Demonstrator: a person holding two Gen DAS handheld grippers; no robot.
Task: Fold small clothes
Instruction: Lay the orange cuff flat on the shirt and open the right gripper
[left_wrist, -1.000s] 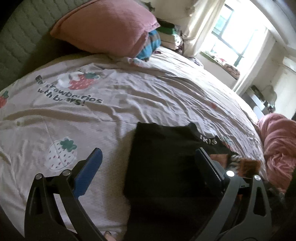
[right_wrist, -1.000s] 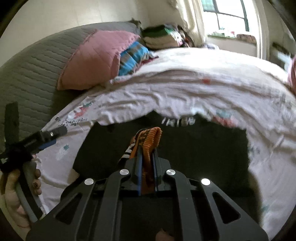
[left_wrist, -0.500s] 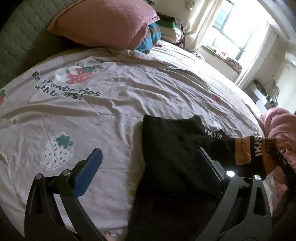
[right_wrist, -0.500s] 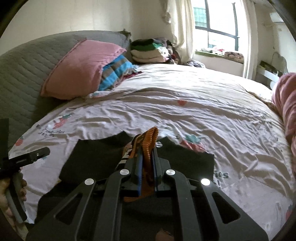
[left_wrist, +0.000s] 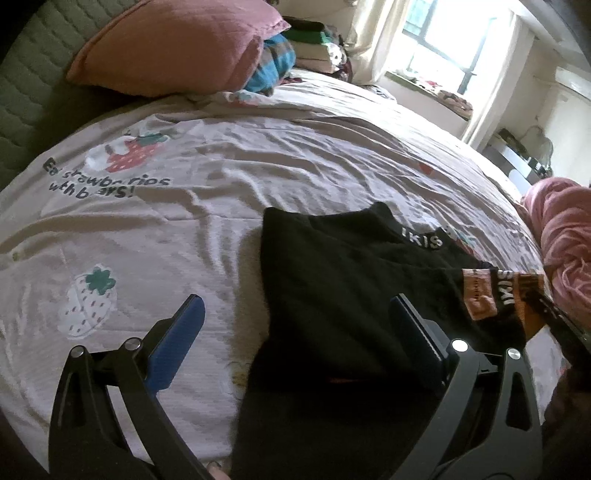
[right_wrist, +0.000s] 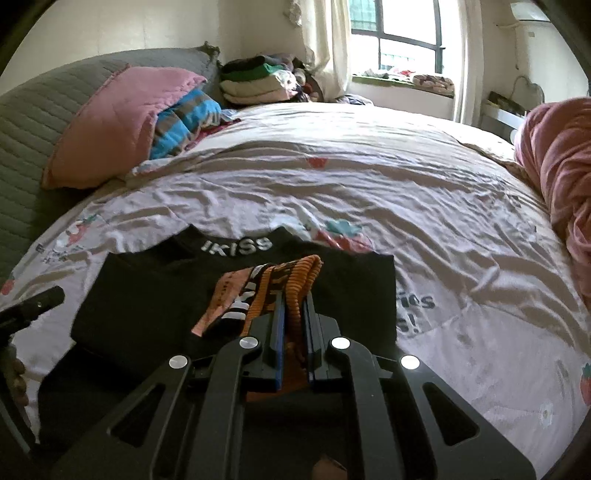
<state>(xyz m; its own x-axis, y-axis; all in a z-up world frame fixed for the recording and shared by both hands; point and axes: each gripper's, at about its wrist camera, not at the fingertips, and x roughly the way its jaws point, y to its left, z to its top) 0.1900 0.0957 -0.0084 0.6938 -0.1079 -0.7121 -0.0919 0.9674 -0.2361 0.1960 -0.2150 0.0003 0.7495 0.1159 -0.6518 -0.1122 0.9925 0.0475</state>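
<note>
A small black garment (left_wrist: 332, 280) (right_wrist: 147, 295) with white "IKISS" lettering on its band lies flat on the strawberry-print bedsheet (left_wrist: 221, 158). My right gripper (right_wrist: 293, 295) is shut on the garment's orange-and-black striped waistband (right_wrist: 295, 277) and holds that edge over the black cloth. In the left wrist view the same waistband (left_wrist: 495, 291) shows at the right, with the right gripper's fingers behind it. My left gripper (left_wrist: 295, 314) stands open just above the garment's left edge, nothing between its fingers.
A pink pillow (right_wrist: 110, 125) and a blue striped cloth (right_wrist: 184, 118) lean on the grey headboard (right_wrist: 29, 122). Folded clothes (right_wrist: 258, 81) are stacked at the far corner. A pink blanket (right_wrist: 554, 155) is bunched at the right. The sheet (right_wrist: 406, 184) stretches toward the window.
The right gripper carried the orange waistband down and across the black garment, which now lies flatter. The left gripper shifted a little, staying open.
</note>
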